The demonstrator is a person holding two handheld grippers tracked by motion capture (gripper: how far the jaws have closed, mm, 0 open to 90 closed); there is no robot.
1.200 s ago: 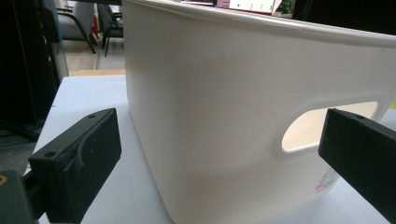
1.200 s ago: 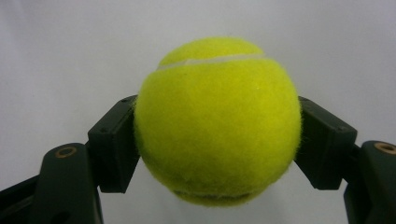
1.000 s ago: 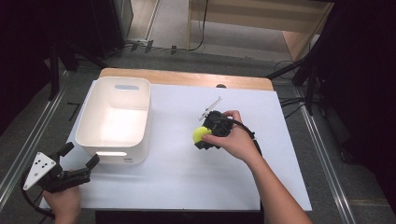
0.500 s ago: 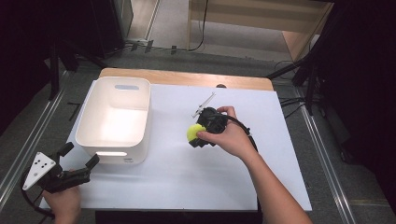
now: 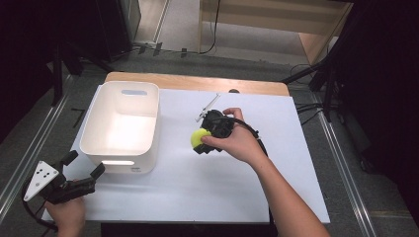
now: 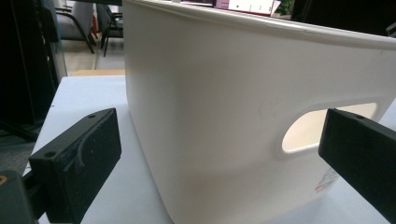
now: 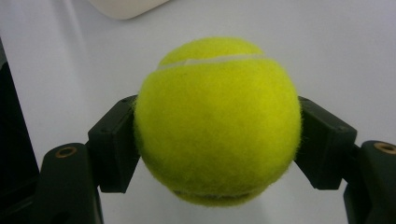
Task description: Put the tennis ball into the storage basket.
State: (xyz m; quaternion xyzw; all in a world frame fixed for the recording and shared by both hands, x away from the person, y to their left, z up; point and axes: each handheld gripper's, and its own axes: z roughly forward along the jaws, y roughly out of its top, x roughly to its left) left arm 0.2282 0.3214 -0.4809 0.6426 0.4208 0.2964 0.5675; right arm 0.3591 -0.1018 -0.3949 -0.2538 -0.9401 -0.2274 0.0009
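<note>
The right gripper (image 5: 200,140), clamped on the tennis ball (image 5: 199,137), has drifted toward nine o'clock, probably bound for the white bin (image 5: 148,123); the left gripper (image 5: 84,173) waits wide open, empty.

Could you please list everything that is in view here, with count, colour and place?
tennis ball: one, yellow-green, clamped between the right tongs' jaws above the middle of the table
bin: one, white, open-topped, on the table's left half
table: one, white top with a wooden far edge
thin metal rod: one, silvery, lying just beyond the right hand
left tongs: one, black with a grey plate, jaws open, at the bin's near left corner
right tongs: one, black, shut on the ball
</note>
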